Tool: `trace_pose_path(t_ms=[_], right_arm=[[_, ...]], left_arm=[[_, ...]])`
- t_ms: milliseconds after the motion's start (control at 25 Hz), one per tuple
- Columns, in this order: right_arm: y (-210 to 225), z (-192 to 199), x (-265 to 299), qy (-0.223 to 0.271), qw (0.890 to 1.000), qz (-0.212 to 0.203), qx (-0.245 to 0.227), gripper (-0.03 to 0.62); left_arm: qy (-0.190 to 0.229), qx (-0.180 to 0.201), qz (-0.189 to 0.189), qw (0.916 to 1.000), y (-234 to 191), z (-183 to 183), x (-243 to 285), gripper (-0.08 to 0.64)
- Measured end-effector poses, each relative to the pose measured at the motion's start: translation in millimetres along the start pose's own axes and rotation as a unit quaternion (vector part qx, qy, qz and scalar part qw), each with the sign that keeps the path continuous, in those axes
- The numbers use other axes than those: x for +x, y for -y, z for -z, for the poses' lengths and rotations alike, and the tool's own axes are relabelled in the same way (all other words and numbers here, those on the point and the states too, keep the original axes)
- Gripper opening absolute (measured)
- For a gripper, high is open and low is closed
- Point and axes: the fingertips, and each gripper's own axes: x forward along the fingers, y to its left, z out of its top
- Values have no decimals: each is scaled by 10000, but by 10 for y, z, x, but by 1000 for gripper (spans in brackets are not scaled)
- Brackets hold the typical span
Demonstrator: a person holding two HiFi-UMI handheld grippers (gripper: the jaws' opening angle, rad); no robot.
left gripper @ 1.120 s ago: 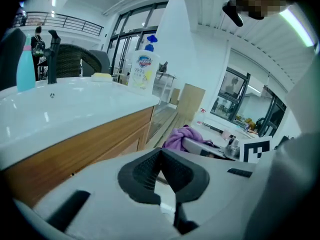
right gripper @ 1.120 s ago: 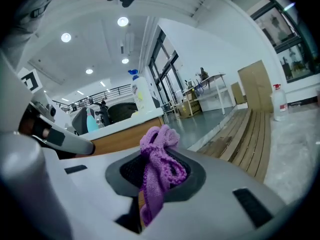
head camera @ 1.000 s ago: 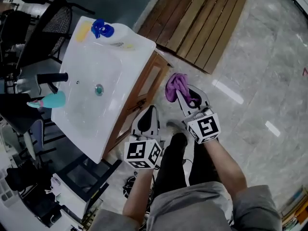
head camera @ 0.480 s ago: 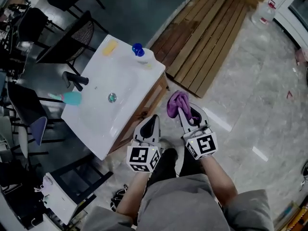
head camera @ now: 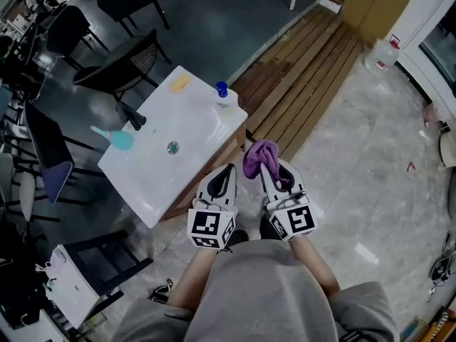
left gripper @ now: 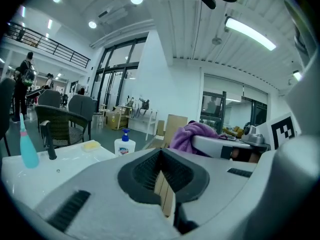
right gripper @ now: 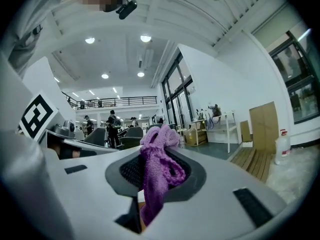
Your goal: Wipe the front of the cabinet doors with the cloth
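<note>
Your right gripper [head camera: 266, 164] pinches the purple cloth [head camera: 256, 155] just beside the washbasin [head camera: 194, 128]; your left gripper [head camera: 227, 169] is closed, empty.

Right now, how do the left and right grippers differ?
The right gripper is shut on the purple cloth; the left gripper is shut on nothing. The left gripper sits beside the white sink, the right gripper farther out over the floor. Both point forward, side by side.
</note>
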Motion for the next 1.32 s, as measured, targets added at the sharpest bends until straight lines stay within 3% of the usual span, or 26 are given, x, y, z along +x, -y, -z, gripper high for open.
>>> trace_pose_path(t_ms=[440,1320], right_arm=[[-214,-568,-103,360,9985,-81,-393,64],[-240,-665,-140,484,9978,-133,-423,64]], left_arm=[[514,523,37,9973,148,-478,-302,6],[716,473,118,9962,181,-568,-284,6]])
